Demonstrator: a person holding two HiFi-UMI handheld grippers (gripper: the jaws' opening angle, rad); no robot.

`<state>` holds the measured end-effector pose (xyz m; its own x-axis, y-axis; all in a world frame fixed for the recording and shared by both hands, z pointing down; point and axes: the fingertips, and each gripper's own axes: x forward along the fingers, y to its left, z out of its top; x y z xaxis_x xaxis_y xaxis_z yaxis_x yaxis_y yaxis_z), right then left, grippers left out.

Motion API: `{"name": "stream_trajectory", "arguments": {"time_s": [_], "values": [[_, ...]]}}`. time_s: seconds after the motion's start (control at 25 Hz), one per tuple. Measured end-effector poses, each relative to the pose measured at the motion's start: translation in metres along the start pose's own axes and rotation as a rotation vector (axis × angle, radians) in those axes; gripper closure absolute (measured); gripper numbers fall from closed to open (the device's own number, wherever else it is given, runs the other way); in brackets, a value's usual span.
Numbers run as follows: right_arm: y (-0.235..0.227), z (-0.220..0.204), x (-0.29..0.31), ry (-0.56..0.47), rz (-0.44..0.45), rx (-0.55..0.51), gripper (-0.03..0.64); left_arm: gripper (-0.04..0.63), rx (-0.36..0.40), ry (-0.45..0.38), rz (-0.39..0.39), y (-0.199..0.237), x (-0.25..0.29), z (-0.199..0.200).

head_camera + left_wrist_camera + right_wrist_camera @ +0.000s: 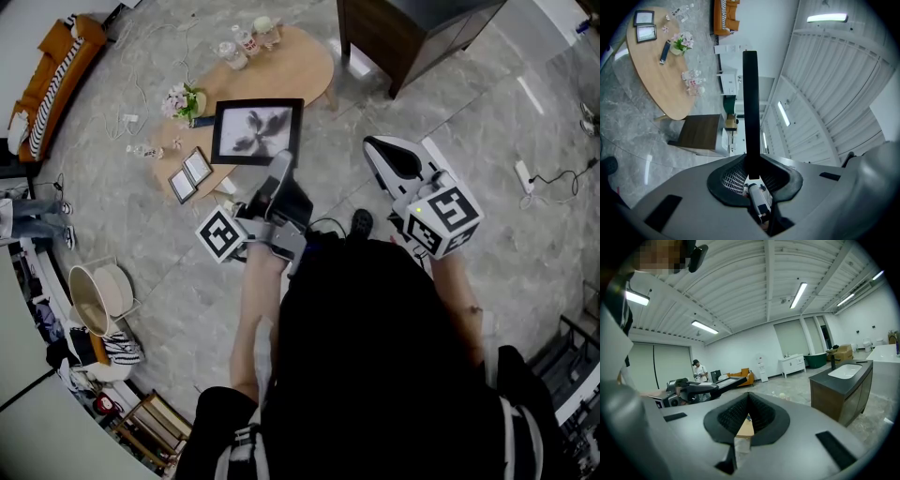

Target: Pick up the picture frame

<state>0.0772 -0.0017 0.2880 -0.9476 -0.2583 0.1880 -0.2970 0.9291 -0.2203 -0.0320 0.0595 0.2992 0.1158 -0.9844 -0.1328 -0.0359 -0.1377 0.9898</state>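
Observation:
A black picture frame (256,131) with a grey flower print hangs tilted above the oval wooden table (302,67). My left gripper (280,165) is shut on its lower edge. In the left gripper view the frame (750,103) shows edge-on as a dark bar rising from between the jaws of my left gripper (751,169). My right gripper (377,147) is off to the right of the frame, shut with nothing in it. The right gripper view shows that gripper's (749,398) pads meeting, with the held frame (725,382) far off on the left.
On the table are two small frames (190,174), a flower vase (185,101) and some bottles (239,45). A dark cabinet (403,37) stands behind the table. An orange sofa (56,80), a round tub (98,295) and a power strip (523,175) are on the floor.

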Motion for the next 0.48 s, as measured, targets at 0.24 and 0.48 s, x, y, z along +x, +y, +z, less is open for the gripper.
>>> {"name": "stream_trajectory", "arguments": {"time_s": [0.24,0.48], "values": [[-0.004,-0.006,0.003,0.002,-0.001,0.003,0.604,0.52,-0.001,0.003,0.007,0.01,0.002,0.003],[-0.003,0.007,-0.003,0.008,-0.007,-0.007,0.604,0.52,-0.004,0.007,0.001,-0.006,0.008,0.002]]}}
